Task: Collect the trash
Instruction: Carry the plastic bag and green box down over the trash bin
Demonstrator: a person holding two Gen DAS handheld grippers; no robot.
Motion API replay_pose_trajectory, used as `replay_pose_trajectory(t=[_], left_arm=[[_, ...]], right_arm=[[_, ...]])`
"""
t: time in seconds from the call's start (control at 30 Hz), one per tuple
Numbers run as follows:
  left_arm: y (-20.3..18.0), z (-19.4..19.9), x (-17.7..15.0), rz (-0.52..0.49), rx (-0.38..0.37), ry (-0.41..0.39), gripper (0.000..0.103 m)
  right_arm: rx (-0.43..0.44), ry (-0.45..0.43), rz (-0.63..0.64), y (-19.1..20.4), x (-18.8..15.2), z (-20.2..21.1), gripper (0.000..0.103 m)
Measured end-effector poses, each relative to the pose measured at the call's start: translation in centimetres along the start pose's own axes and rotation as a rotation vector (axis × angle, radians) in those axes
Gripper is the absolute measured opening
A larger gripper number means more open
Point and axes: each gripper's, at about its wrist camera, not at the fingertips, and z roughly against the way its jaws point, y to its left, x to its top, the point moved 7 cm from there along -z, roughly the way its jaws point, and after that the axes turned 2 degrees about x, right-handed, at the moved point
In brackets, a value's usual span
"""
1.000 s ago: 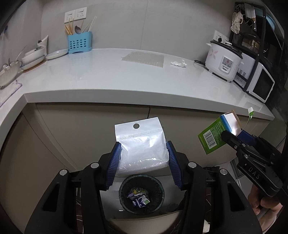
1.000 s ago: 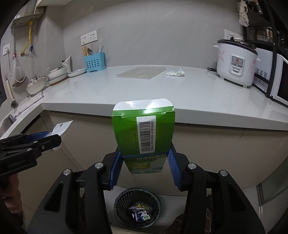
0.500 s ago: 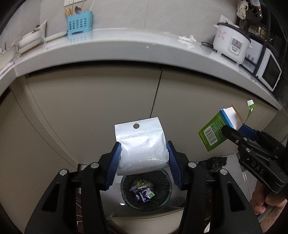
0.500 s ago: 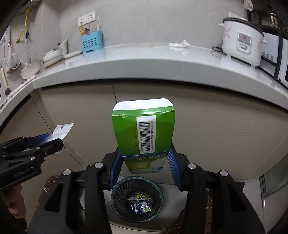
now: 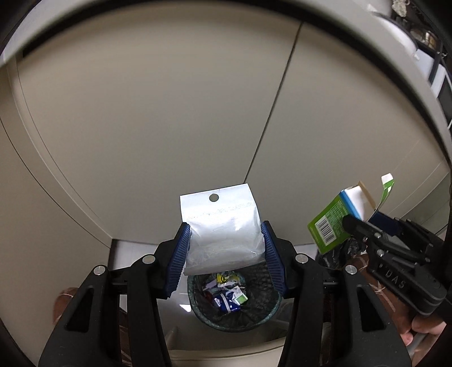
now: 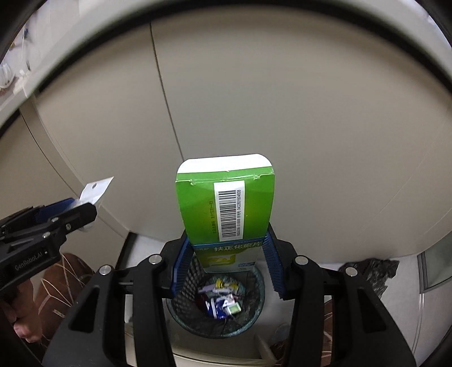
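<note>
Left gripper: blue ribbed pads pressed on both side edges of a white resealable pouch, jaws about half closed. The pouch stands upright between them, hang-hole end up, bottom edge free below the pads. That suits a plain release.

Right gripper: same part-closed stance, clamped on the lower end of a green medicine carton, barcode facing the camera, open white flap at the top. The grip is low on the carton, so most of it projects forward of the pads.

Wire-mesh wastebasket with a dark liner sits on the floor at lower centre of both views, directly beneath each held item, with small wrappers already inside. Beige cabinet doors fill the background; the countertop edge arcs along the top of the frame.

Pose: both grippers pitch steeply downward, side by side. The right one shows at the right edge of the left view, the left one at the left edge of the right view.

Judgement: carry phase is near its end, with both items lined up over the basket. Opening the jaws should drop them in. The carton is the likelier to catch the rim.
</note>
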Motion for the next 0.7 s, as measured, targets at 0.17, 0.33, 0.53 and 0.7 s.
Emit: replay_pose_trajectory(t=[0.17,0.33,0.53,0.7], left_arm=[[1.1,-4.8,-2.4,0.028,0.007,0.075,0.050],[1.6,-7.9,-4.6,0.039,0.011,0.128,0.050],[2.1,-10.7,-6.6,0.049,0.018,0.188,0.050],[2.8,-12.4,-7.7,0.057,0.027,0.235,0.050]], right_arm=[[0.009,0.100,-0.001,0.3,-2.7,-4.9,0.045],[0.023,0.195,-0.006,0.6,-4.9,-9.0,0.045],[0.051,0.331,-0.009,0.6,-7.9,-13.0,0.045],[0.064,0.420,0.010,0.9,-9.9,-15.4,0.045]])
